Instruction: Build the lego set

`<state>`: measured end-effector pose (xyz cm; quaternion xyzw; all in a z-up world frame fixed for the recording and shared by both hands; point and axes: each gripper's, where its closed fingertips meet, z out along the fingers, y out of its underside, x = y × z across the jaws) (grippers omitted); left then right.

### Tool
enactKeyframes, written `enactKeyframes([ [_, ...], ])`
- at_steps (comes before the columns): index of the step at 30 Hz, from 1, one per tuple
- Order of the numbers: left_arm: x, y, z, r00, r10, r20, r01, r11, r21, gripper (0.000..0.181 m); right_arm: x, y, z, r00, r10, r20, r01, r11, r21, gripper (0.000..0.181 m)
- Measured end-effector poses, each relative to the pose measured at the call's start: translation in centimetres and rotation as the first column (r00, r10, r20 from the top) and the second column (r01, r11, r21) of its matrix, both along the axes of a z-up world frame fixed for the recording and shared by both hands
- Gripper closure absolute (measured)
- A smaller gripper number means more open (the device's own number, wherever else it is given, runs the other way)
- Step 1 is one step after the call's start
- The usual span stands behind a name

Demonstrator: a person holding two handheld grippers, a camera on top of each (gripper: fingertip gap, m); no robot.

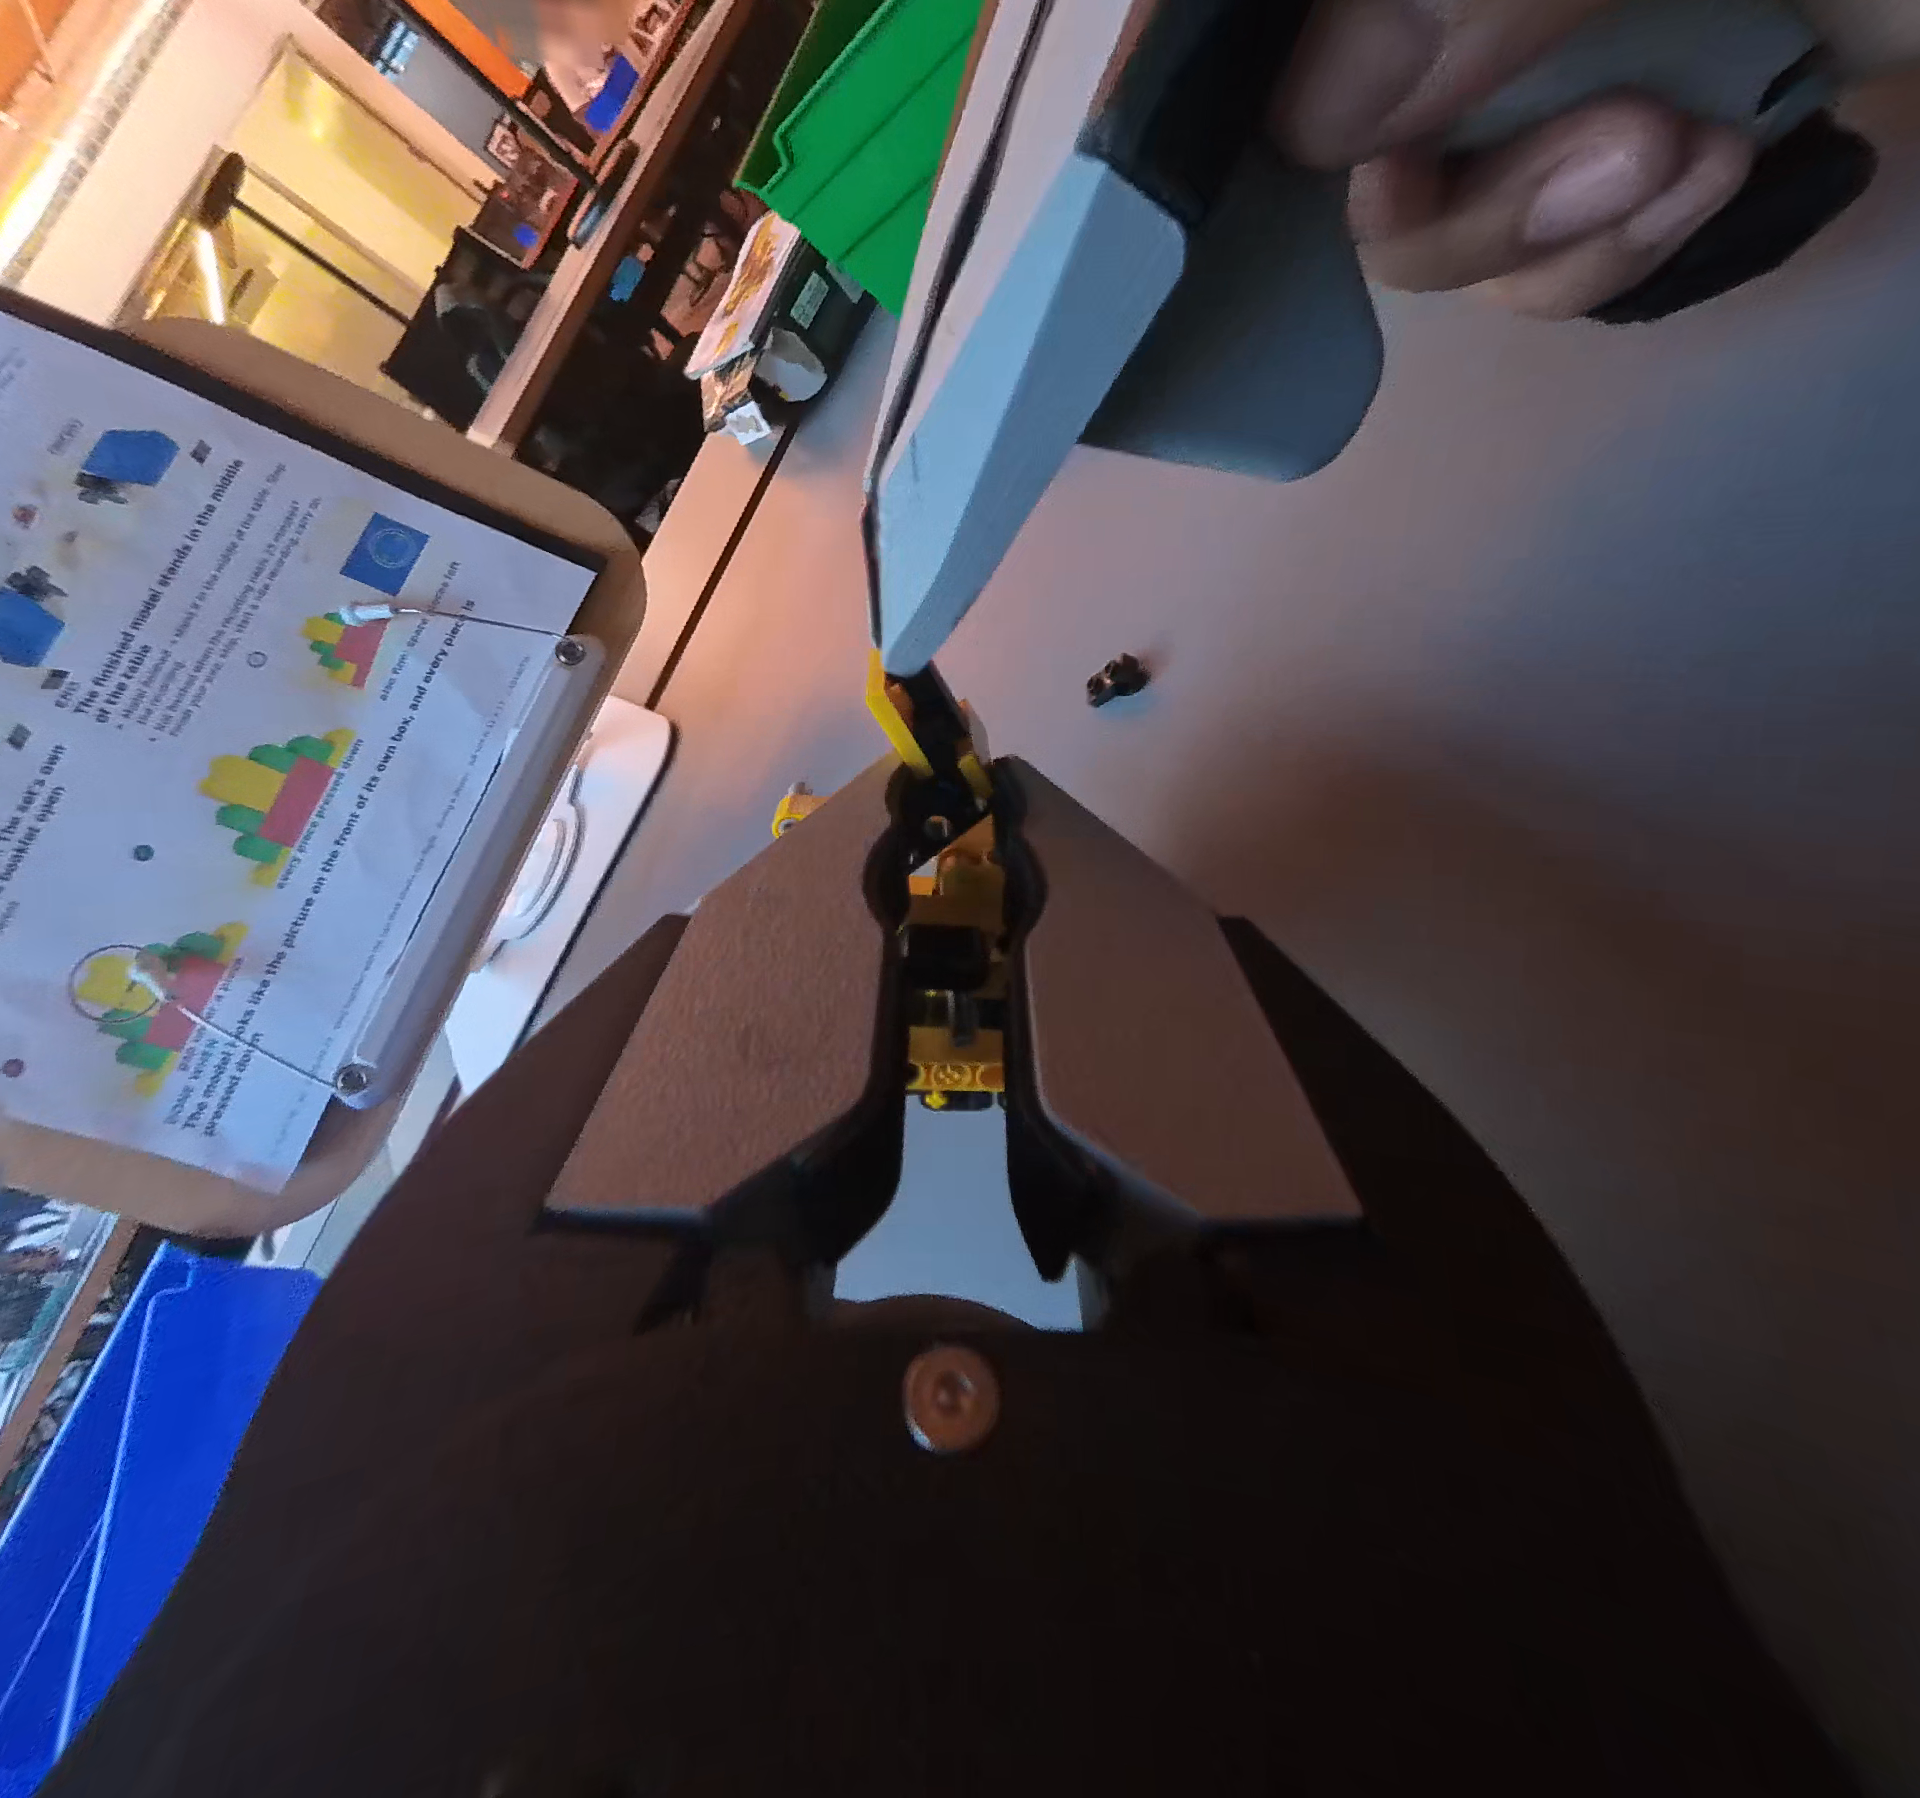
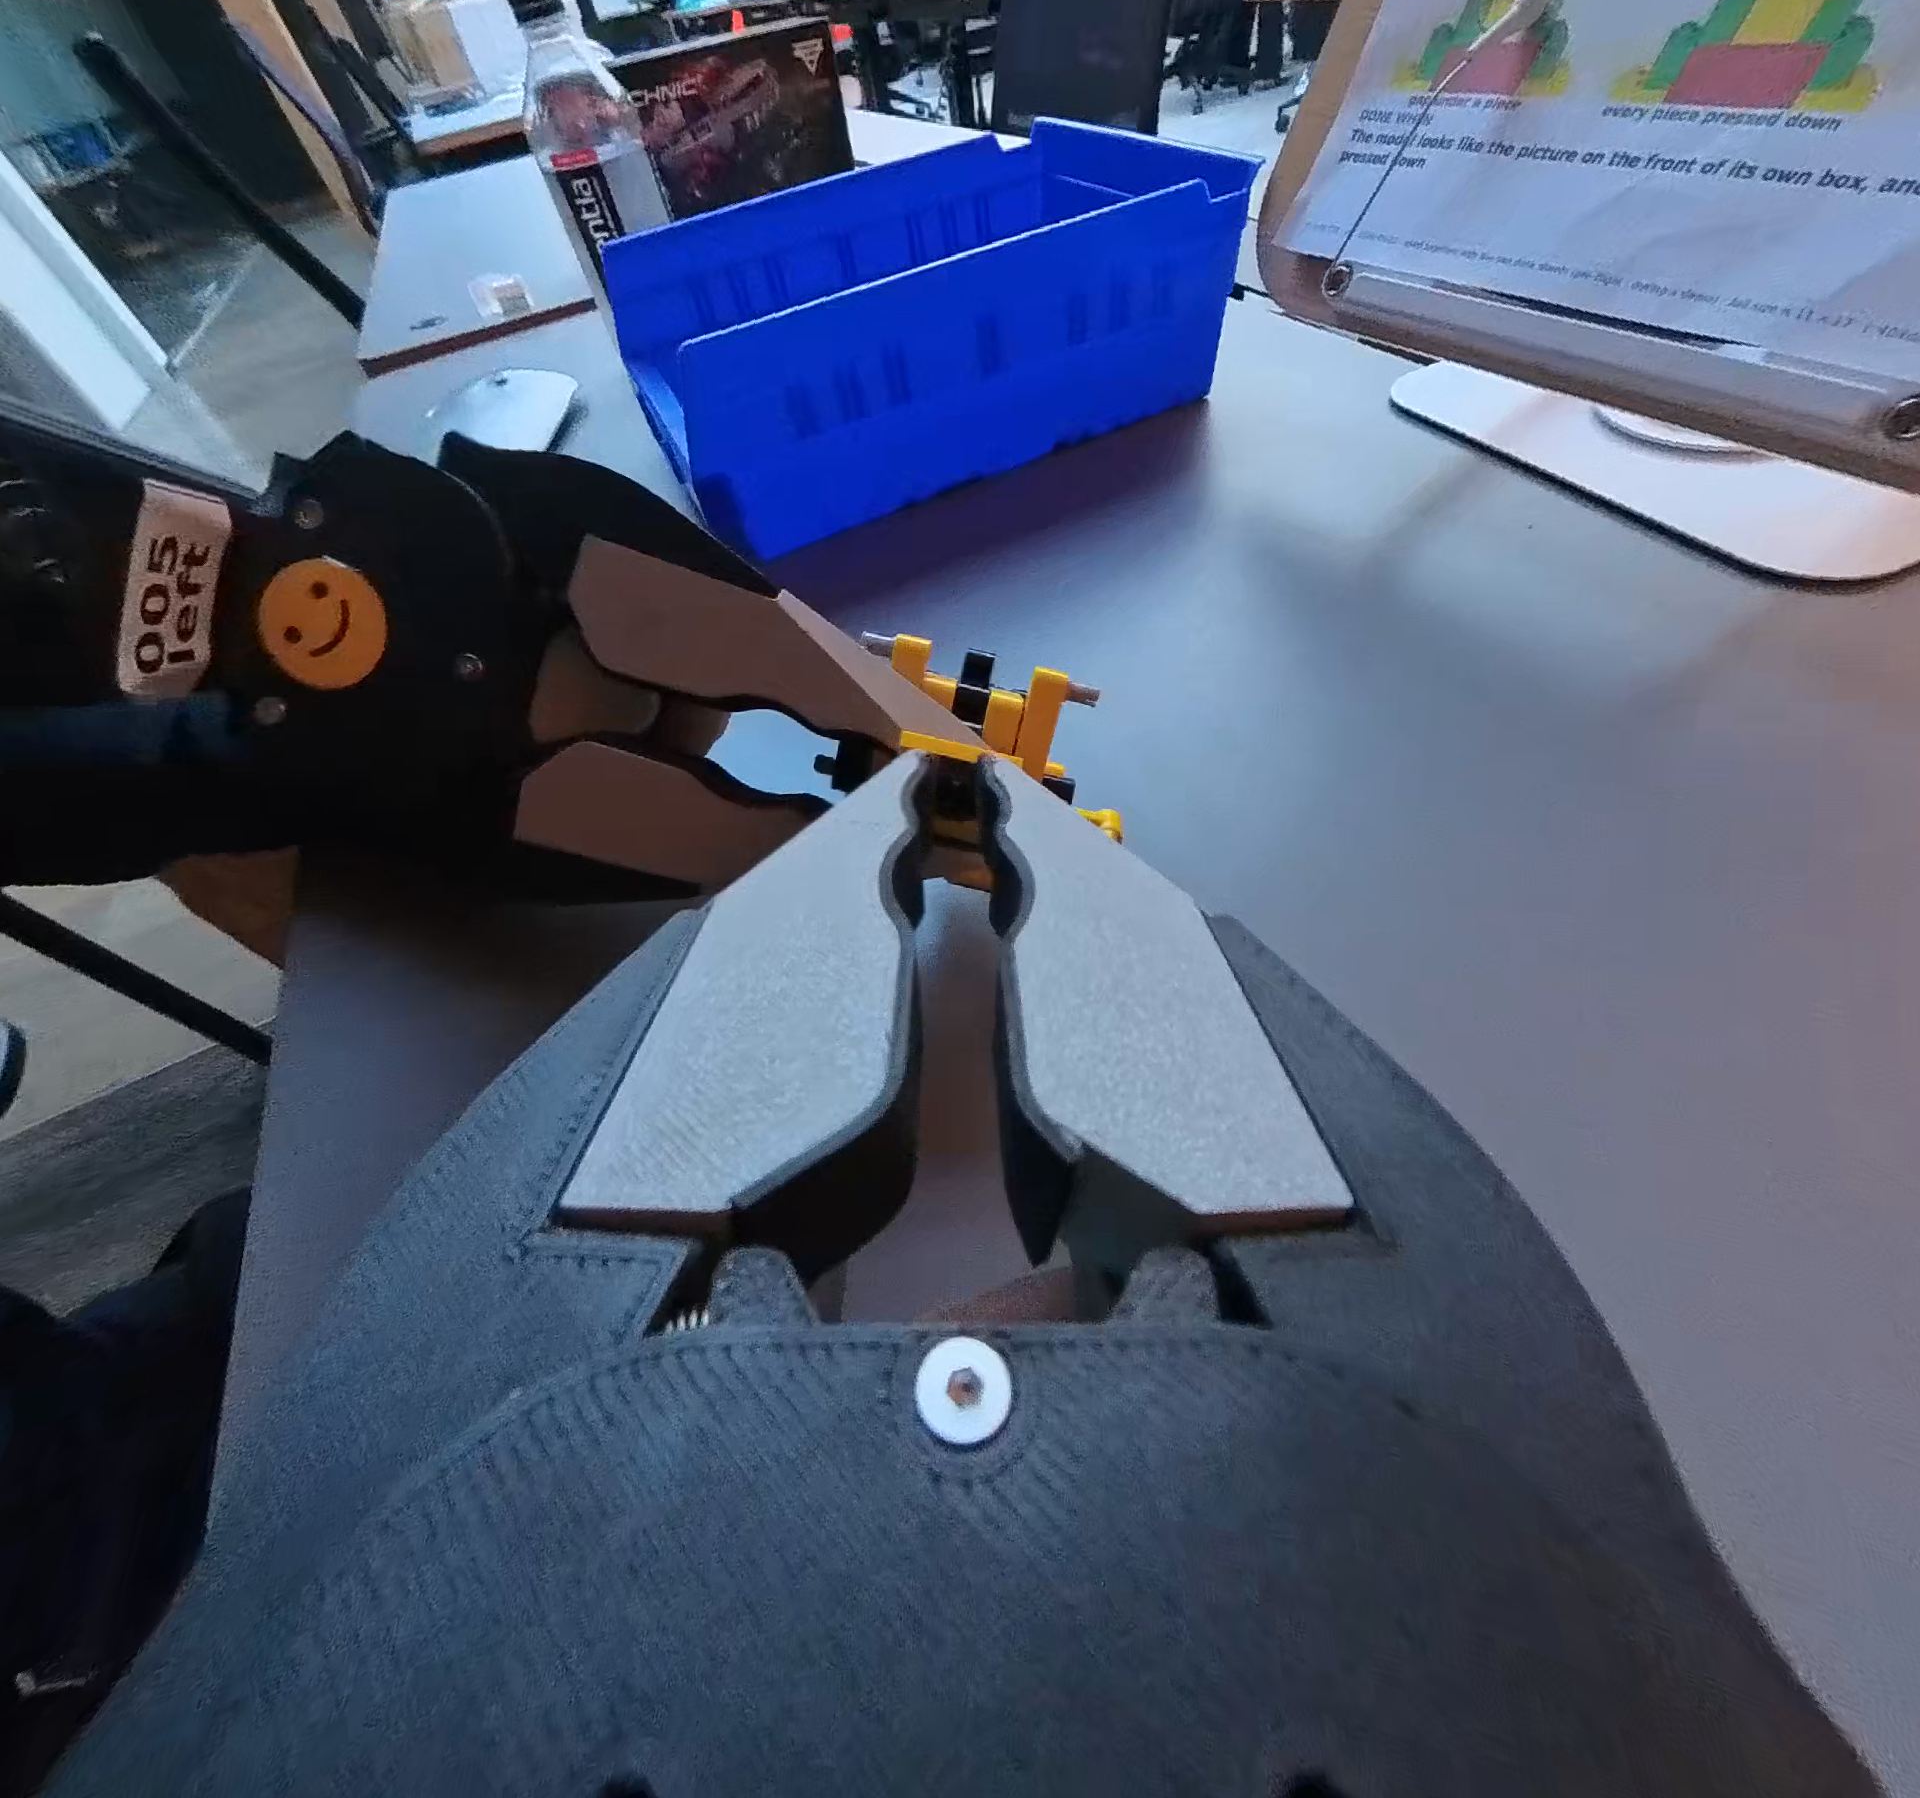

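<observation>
A small yellow and black lego model (image 2: 1003,709) is held just above the dark table between both grippers. My left gripper (image 1: 940,787) is shut on the model's body (image 1: 951,969), which sits between its brown fingers. My right gripper (image 2: 951,774) is shut on the near end of the same model. In the left wrist view the right gripper (image 1: 902,652) comes in from above, its grey tips pinching a yellow and black part (image 1: 920,725) at the model's far end. In the right wrist view the left gripper (image 2: 883,756) comes in from the left.
A small black piece (image 1: 1117,680) and a small yellow piece (image 1: 795,806) lie loose on the table. A blue bin (image 2: 914,346), a water bottle (image 2: 571,138) and the set's box (image 2: 748,117) stand behind. An instruction sheet on a stand (image 2: 1621,148) is at the right. A green bin (image 1: 883,86) stands farther off. The tips of both grippers are at nearly the same place.
</observation>
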<state>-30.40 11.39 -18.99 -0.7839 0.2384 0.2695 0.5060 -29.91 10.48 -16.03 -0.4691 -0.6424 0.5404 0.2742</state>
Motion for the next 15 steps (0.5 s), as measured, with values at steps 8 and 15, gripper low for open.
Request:
enactKeyframes([
  [8,-0.8,0.0,0.7,0.996,0.081,-0.035,-0.080,0.996,0.030,0.172,-0.7,0.2,0.6,0.993,-0.110,-0.048,0.105,0.989,-0.099,0.177],
  [15,-1.3,0.4,0.1,0.994,0.105,-0.009,-0.105,0.994,0.022,0.172,-1.2,0.6,0.0,0.988,-0.145,-0.054,0.141,0.987,-0.072,0.178],
])
